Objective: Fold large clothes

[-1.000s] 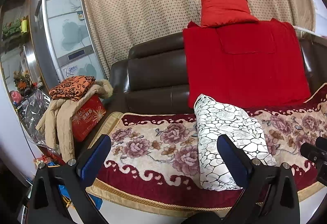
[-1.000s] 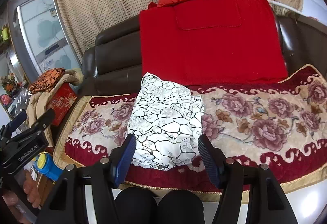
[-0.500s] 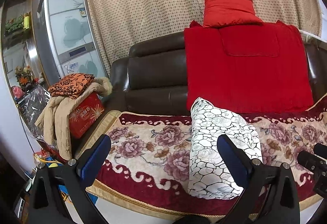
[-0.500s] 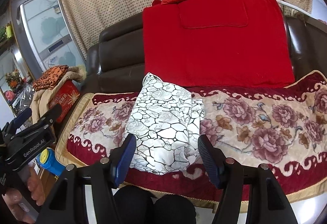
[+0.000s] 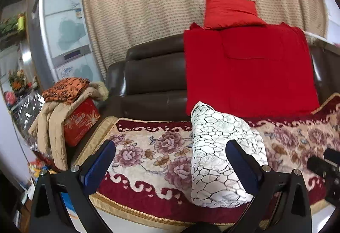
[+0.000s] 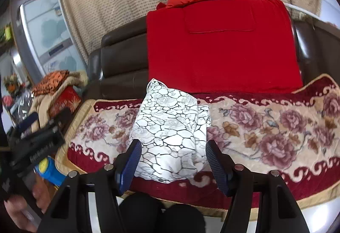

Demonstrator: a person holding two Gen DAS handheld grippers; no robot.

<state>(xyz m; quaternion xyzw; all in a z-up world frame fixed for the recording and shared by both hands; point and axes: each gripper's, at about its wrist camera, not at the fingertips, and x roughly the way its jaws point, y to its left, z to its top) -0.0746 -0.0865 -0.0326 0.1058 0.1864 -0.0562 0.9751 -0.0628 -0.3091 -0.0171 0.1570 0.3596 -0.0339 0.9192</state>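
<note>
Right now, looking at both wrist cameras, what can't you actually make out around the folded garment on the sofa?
- Folded white garment: its near edge, right wrist view, is partly behind the right gripper fingers.
- Left gripper: right wrist view, blurred and cut off by the edge.
- Fridge label: left wrist view, too small to read.
- Sofa right end: cut off by the lens edge.

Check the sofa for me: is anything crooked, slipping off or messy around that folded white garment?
Mostly tidy. The folded white garment lies slightly askew on the floral cover, with an under layer poking out along its right edge. Beside the sofa, a beige coat droops off a red box.
</note>
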